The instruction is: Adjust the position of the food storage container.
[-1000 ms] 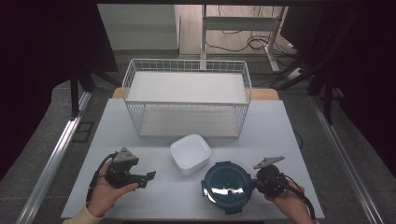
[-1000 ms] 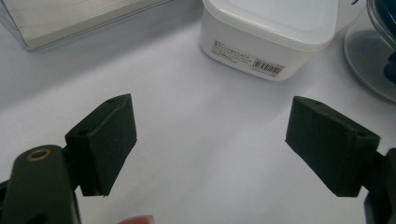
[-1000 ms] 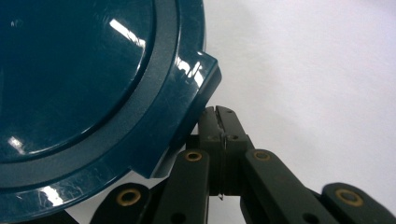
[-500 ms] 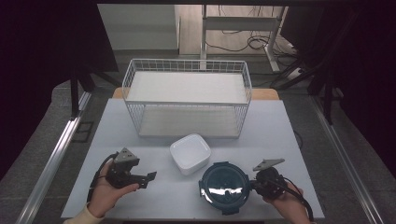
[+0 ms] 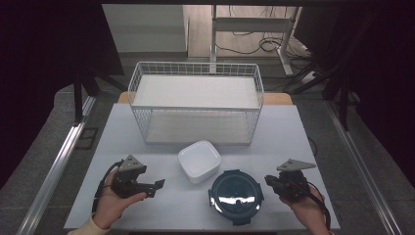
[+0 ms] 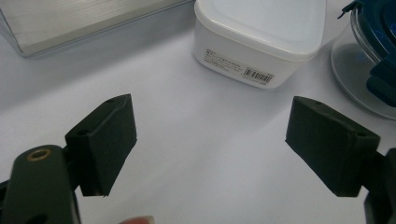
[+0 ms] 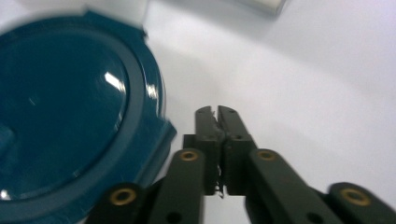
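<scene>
A round glass container with a dark teal clip-on lid (image 5: 235, 195) stands near the table's front edge, right of centre. My right gripper (image 5: 268, 180) lies just right of it, tips beside the lid's rim (image 7: 70, 121). Its jaws have just been opening, but in the right gripper view my right gripper (image 7: 216, 112) still looks pressed together with nothing between. A white square lidded container (image 5: 199, 160) sits behind the round one. My left gripper (image 5: 155, 188) rests at the front left, open wide over bare table (image 6: 219, 144), pointing toward the white container (image 6: 261, 37).
A white wire basket (image 5: 195, 73) with a shelf on top stands across the back of the white table (image 5: 293, 132). Bare tabletop lies between the basket and the two containers. Dark floor, a metal rail and cables surround the table.
</scene>
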A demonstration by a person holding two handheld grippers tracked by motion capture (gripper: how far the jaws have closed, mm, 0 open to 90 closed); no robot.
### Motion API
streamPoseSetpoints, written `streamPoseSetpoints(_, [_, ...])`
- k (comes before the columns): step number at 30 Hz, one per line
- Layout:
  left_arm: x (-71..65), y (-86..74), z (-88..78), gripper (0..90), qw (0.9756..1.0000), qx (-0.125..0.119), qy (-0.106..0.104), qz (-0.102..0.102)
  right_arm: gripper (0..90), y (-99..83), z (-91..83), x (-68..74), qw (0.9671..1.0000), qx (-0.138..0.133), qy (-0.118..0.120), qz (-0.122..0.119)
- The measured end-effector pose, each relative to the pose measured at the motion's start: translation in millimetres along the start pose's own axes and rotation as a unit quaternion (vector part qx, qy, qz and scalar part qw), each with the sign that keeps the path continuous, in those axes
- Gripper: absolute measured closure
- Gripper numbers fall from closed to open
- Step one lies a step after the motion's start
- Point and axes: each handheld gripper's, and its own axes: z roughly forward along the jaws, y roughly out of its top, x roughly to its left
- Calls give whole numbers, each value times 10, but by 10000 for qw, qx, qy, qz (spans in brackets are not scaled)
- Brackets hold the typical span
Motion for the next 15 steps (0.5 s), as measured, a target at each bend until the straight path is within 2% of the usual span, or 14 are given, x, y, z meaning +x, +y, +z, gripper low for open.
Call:
streamPoseSetpoints(1, [-6,-9,13,163,10000,5,-7,-13,657,-31,-47,-9,9994,-282,143,116])
streamPoseSetpoints(2, [-6,-9,13,163,10000,5,-7,-13,574,-54,-71,-14,9988,-414,134,207])
streamPoseSetpoints(3, [-11,-13,19,163,10000,6,-11,-20,574,-54,-71,-14,9988,-414,134,207])
streamPoseSetpoints(4, [-16,-17,24,163,10000,8,-22,-30,434,-115,-112,-29,9973,-558,180,437])
streamPoseSetpoints(5, [-22,-21,28,163,10000,5,-40,-46,434,-115,-112,-29,9973,-558,180,437])
streamPoseSetpoints(6, [-27,-22,30,161,10000,9,-58,-54,399,-149,-130,-37,9962,-609,285,553])
streamPoseSetpoints(7, [-44,-22,34,148,9999,0,-58,-98,330,-208,-160,-67,9937,-697,468,748])
streamPoseSetpoints(8, [-44,-22,34,136,9999,0,-58,-98,330,-208,-160,-67,9937,-697,468,748])
streamPoseSetpoints(9, [-53,-20,35,136,9999,-14,-63,-122,311,-229,-169,-86,9922,-696,595,850])
streamPoseSetpoints(10, [-64,-18,35,128,9998,-24,-82,-167,306,-248,-171,-109,9902,-721,716,953])
streamPoseSetpoints(11, [-72,-14,36,117,9998,-36,-104,-184,289,-273,-175,-151,9868,-760,875,1127])
streamPoseSetpoints(12, [-81,-11,37,117,9997,-45,-128,-208,289,-273,-175,-151,9868,-760,875,1127])
streamPoseSetpoints(13, [-100,-6,41,114,9996,-57,-160,-237,279,-279,-165,-174,9853,-752,965,1196])
streamPoseSetpoints(15, [-113,-4,47,114,9995,-55,-184,-251,260,-278,-155,-175,9855,-722,980,1180])
